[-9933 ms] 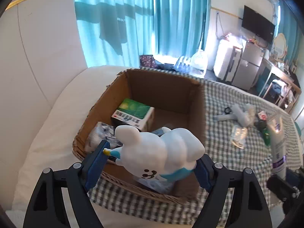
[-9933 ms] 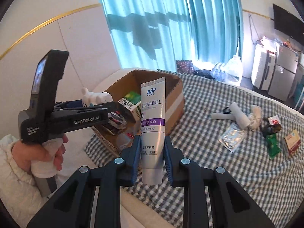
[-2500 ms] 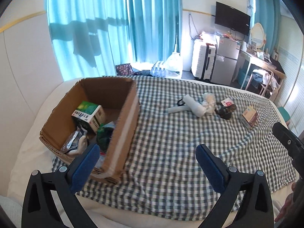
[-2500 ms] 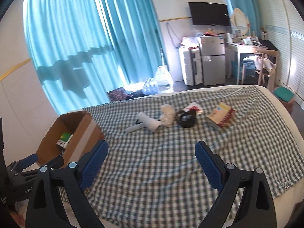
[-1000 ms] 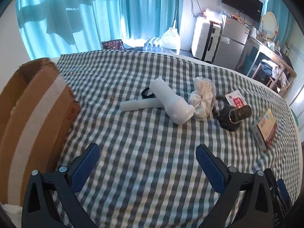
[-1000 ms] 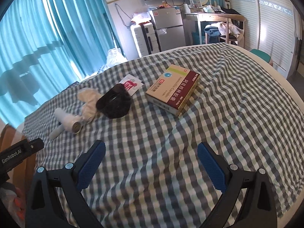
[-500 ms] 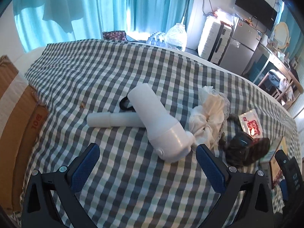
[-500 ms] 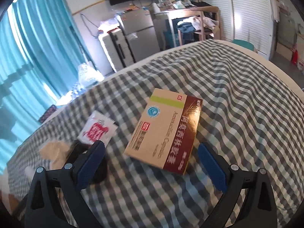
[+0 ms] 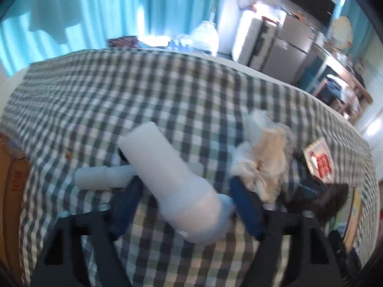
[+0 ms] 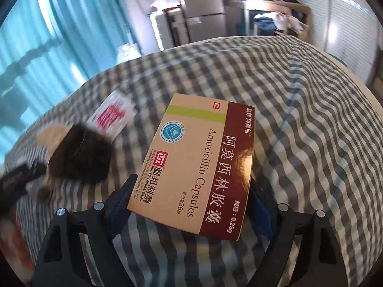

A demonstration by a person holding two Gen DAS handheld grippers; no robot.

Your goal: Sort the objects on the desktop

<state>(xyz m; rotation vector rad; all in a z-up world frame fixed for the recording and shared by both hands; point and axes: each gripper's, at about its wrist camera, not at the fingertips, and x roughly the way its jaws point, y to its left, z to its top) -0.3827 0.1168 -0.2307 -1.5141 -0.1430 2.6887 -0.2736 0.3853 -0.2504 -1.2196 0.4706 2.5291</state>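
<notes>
In the left wrist view my left gripper [image 9: 186, 201] straddles a white plastic bottle [image 9: 172, 179] lying on the checked cloth [image 9: 143, 100]. The blue pads [image 9: 244, 205] stand close on either side of it, with small gaps visible. In the right wrist view my right gripper [image 10: 189, 205] straddles the near end of a tan and maroon amoxicillin box [image 10: 198, 165]. Its pads [image 10: 121, 205] touch or almost touch the box sides; the box still lies on the cloth [image 10: 311, 119].
A thin white tube [image 9: 100, 179] lies left of the bottle, a crumpled beige cloth [image 9: 265, 160] and a dark pouch [image 9: 318, 198] to its right. A red and white sachet [image 10: 112, 117] and the pouch [image 10: 81, 153] lie left of the box. The cardboard box edge [image 9: 12, 191] is far left.
Both grippers have dropped toward the table and narrowed from wide open. The left now brackets the white bottle, the right brackets the amoxicillin box.
</notes>
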